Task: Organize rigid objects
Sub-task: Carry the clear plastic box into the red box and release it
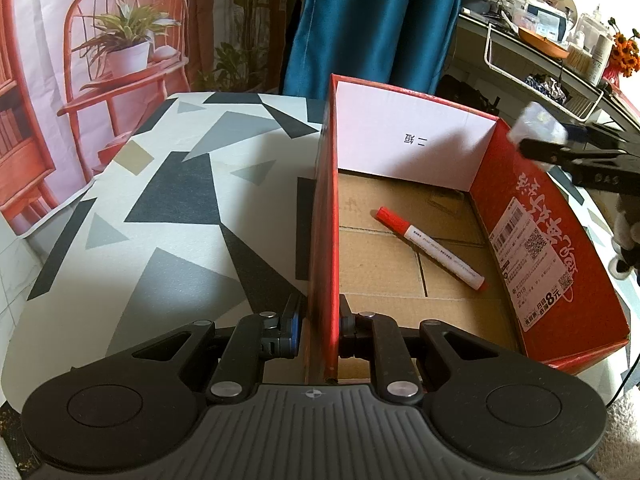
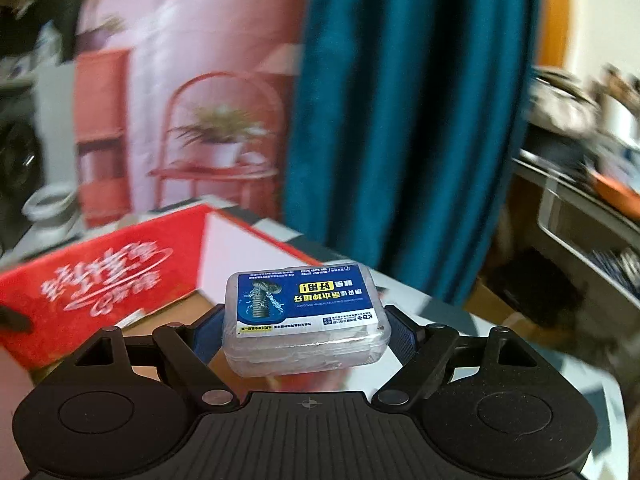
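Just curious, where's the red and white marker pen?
The red and white marker pen lies slantwise on the brown floor of the red cardboard box, seen from the left wrist.

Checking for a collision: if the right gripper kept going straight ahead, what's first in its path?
Probably the teal curtain. The right gripper, shut on the plastic case, looks above the red box; depth unclear.

We see each hand-held gripper [image 1: 319,330] [image 2: 307,328] as matte black plastic: ribbed grey centre plate, round side discs, silver pivot screws, blue finger pads [image 1: 295,330].
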Motion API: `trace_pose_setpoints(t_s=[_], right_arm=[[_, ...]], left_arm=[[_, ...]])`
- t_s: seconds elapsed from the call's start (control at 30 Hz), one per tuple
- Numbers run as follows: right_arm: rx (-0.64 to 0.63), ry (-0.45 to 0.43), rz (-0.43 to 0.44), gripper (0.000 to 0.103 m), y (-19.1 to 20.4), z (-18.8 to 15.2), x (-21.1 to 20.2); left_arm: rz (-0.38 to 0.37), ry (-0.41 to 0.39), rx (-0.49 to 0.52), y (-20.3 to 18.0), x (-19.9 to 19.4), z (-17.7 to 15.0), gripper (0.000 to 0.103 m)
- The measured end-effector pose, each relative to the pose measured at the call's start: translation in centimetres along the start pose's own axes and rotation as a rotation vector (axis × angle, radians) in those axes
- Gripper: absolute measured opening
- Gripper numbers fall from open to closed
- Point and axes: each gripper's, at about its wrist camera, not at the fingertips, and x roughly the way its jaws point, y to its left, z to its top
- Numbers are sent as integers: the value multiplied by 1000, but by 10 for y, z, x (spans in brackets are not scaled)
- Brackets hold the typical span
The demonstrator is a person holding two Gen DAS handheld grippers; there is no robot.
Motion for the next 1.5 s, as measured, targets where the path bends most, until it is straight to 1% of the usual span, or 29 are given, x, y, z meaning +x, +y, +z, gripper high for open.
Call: trace_pose_setpoints(t_s=[0.13, 0.33, 0.5, 0.8, 1.07, 1.23, 1.33, 1.5], right_arm=[[-76, 53, 45, 79, 19, 6, 19], [-72, 78, 61, 78, 31, 5, 24], [-78, 96, 76, 78, 31, -1, 28], [-72, 97, 87, 78, 32, -1, 26], [-52, 81, 100, 82, 30, 1, 17], [-34, 48, 72, 82, 23, 4, 8], [-8, 11, 39, 81, 15, 4, -1], [92, -31, -31, 80, -10, -6, -14]], left_arm=[[-1, -2, 3, 0, 0, 0, 18], [0, -2, 7, 0, 1, 0, 18], [-3, -2, 3, 0, 1, 0, 18], [-1, -2, 3, 1, 1, -1, 18], [0, -3, 0, 1, 2, -1, 18], [1, -4, 0, 0, 1, -1, 18], [1, -4, 1, 0, 1, -1, 18], [3, -5, 1, -1, 0, -2, 18]])
